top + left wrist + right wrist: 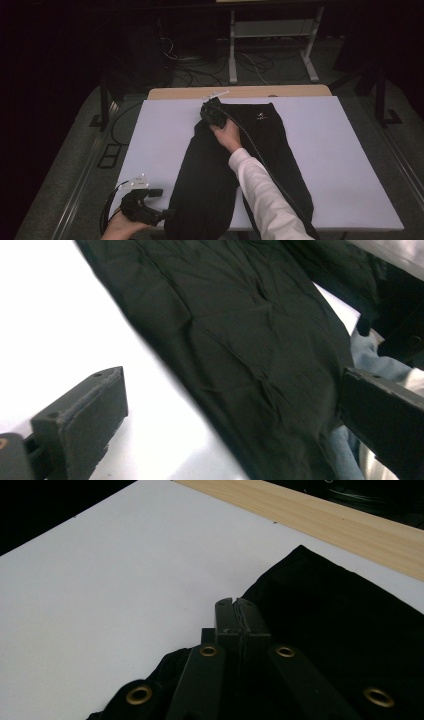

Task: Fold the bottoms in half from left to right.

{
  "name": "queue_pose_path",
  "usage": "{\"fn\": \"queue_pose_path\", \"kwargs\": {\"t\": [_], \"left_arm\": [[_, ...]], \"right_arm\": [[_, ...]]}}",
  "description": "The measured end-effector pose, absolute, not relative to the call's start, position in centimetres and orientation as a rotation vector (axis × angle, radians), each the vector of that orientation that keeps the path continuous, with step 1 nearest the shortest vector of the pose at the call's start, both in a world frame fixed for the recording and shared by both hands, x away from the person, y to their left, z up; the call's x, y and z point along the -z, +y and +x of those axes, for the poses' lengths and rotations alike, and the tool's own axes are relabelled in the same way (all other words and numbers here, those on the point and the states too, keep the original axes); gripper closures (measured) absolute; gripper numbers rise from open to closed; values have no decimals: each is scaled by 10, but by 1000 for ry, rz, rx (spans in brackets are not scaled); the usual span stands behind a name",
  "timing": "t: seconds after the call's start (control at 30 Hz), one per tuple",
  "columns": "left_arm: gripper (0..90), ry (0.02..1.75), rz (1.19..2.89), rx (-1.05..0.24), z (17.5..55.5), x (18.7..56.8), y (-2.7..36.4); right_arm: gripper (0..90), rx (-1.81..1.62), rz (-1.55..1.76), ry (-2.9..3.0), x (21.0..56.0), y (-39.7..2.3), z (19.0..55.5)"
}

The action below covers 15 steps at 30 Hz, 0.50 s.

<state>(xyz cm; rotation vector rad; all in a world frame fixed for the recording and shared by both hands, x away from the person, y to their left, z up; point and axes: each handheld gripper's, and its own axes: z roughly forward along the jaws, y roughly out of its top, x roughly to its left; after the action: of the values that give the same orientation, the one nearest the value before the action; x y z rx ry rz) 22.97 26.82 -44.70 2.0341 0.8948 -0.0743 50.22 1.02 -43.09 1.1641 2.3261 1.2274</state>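
Black trousers cover white mat; wooden table beyond.

tabletop i see is light wood, covered by a white sheet. black trousers lie flat on the sheet, waistband at far edge, legs toward me.

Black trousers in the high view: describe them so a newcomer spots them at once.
Start at the wide white board covering the table. Down its middle lies a pair of black fabric trousers, waistband at the far edge, legs running towards the person. They are the one dark garment there, with a tiny white logo near the waistband.
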Motion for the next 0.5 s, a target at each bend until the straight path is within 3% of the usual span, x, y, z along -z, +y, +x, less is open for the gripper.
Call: {"fn": "queue_pose_path", "kwargs": {"t": [0.37,0.5], "left_arm": [[145,870,2039,157,226,452,267],[238,863,2031,191,227,453,266]], "right_arm": [[879,-1232,1157,2326,432,10,502],[879,-1242,1164,2331,431,10,501]]}}
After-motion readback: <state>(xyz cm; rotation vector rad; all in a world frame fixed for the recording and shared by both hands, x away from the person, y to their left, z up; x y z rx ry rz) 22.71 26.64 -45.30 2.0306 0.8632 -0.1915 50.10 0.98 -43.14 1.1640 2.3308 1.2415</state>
